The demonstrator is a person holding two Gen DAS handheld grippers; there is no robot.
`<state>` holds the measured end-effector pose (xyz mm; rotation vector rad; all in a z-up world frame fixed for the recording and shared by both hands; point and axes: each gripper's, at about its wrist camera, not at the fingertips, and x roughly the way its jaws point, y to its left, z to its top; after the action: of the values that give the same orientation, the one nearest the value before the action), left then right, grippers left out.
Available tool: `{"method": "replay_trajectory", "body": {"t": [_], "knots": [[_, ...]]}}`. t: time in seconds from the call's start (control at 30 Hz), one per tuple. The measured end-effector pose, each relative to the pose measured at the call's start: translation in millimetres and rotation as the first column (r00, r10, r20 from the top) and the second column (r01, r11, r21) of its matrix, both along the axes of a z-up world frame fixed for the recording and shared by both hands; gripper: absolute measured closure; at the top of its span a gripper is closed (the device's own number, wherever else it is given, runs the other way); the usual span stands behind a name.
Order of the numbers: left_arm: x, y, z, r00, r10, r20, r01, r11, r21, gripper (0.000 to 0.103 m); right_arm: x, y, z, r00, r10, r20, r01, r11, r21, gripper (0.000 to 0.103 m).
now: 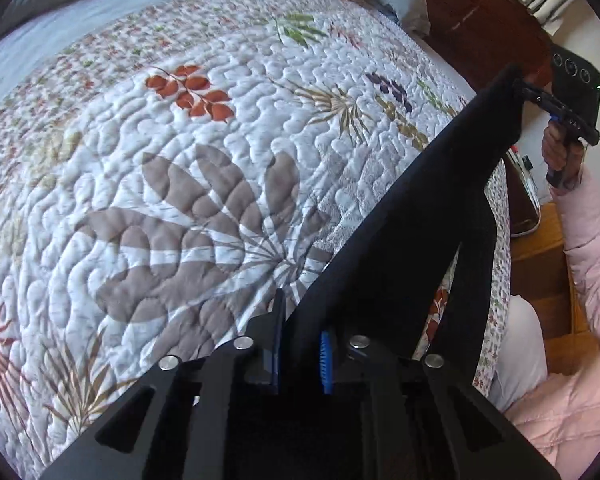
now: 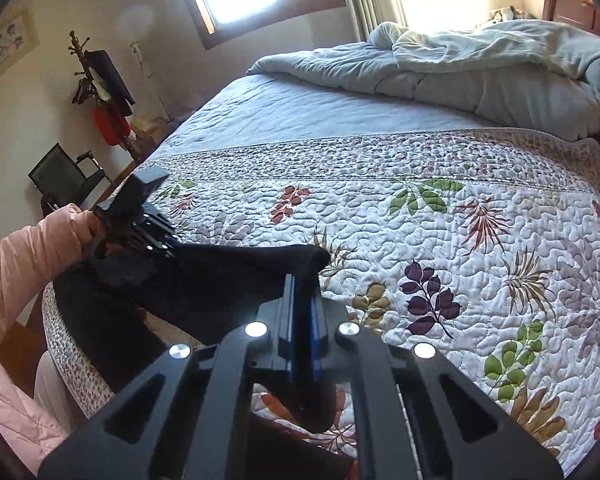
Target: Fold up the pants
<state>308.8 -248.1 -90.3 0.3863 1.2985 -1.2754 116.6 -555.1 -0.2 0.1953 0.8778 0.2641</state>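
Note:
The black pants point(image 1: 420, 216) hang as a taut band above the floral quilt point(image 1: 204, 168), stretched between my two grippers. In the left wrist view my left gripper point(image 1: 300, 320) is shut on one end, with the cloth filling the space between its blue pads. My right gripper point(image 1: 526, 88) pinches the other end at the upper right, held by a hand in a pink sleeve. In the right wrist view my right gripper point(image 2: 302, 292) is shut on a bunched corner of the pants point(image 2: 228, 276). The cloth runs left to my left gripper point(image 2: 168, 246) near the bed's edge, and part droops over that edge.
The quilt point(image 2: 440, 240) covers the near half of the bed. A crumpled pale duvet point(image 2: 480, 68) lies along the far side. A wooden headboard point(image 1: 472, 12) and a nightstand point(image 1: 540, 248) stand on the right. A black chair point(image 2: 64, 178) and a coat rack point(image 2: 100, 84) are by the wall.

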Motion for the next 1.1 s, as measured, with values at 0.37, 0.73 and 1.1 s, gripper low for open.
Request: {"method": "replay_trajectory", "body": {"t": [0.37,0.73,1.1], "knots": [[-154.0,36.9,82.2,0.793,0.252,0.554,-0.278,0.96,-0.039,0.095,-38.3,15.9,-36.0,0.995,-0.102,-0.001,0.101,0.985,-0.141,0.098],[-291.6,44.7,21.9,0.805,0.226,0.548,-0.264,0.964,-0.01,0.095,-148.2,36.1,-95.3,0.975,-0.204,-0.086,0.188,0.968,-0.167,0.094],[-316.5,37.4,-31.1,0.77,0.257,0.584,-0.344,0.938,0.04,0.094,-206.5,44.8,-119.1,0.927,-0.296,-0.232,0.325,0.941,0.099,0.045]]}}
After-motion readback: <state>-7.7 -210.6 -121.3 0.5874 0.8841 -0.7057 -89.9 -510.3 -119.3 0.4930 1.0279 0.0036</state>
